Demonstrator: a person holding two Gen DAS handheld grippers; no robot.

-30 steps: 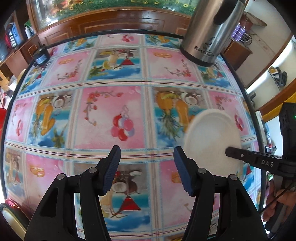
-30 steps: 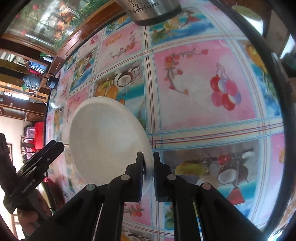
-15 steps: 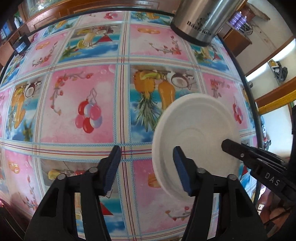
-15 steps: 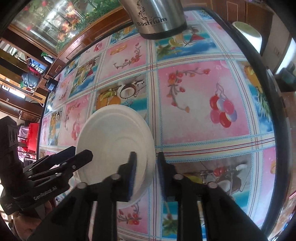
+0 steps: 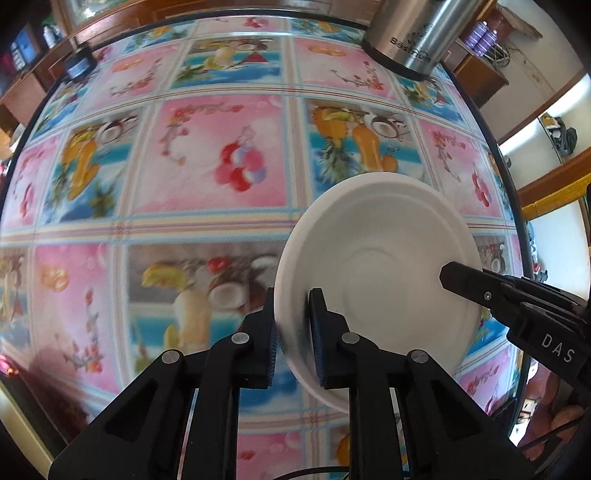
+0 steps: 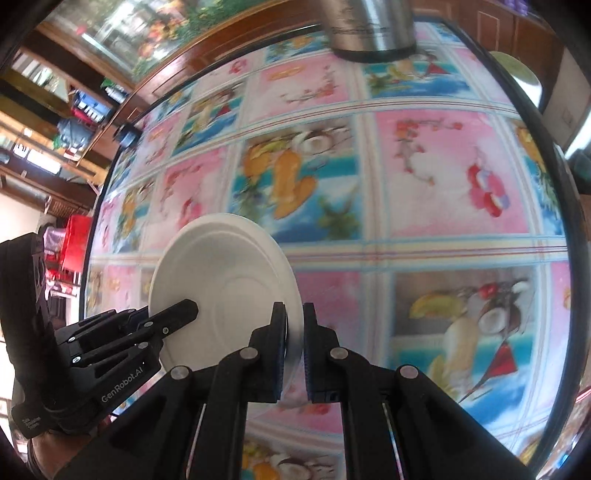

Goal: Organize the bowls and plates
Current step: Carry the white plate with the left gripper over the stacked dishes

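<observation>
A white plate (image 5: 380, 273) is held tilted above the fruit-patterned tablecloth (image 5: 207, 166), between both grippers. My left gripper (image 5: 291, 325) is shut on the plate's left rim. My right gripper (image 6: 294, 332) is shut on its right rim, and it shows in the left wrist view (image 5: 517, 302) reaching in from the right. The plate shows in the right wrist view (image 6: 229, 284) with my left gripper (image 6: 122, 332) clamped on its far rim. No bowl is in view.
A steel kettle (image 5: 417, 33) stands at the table's far edge, also in the right wrist view (image 6: 369, 26). A small dark round object (image 5: 79, 64) sits at the far left edge. Wooden cabinets surround the round table's black rim (image 5: 495, 140).
My left gripper moved right and closed on the plate's left rim; it was open before. My right gripper keeps its grip on the opposite rim. The plate now hangs between both.
</observation>
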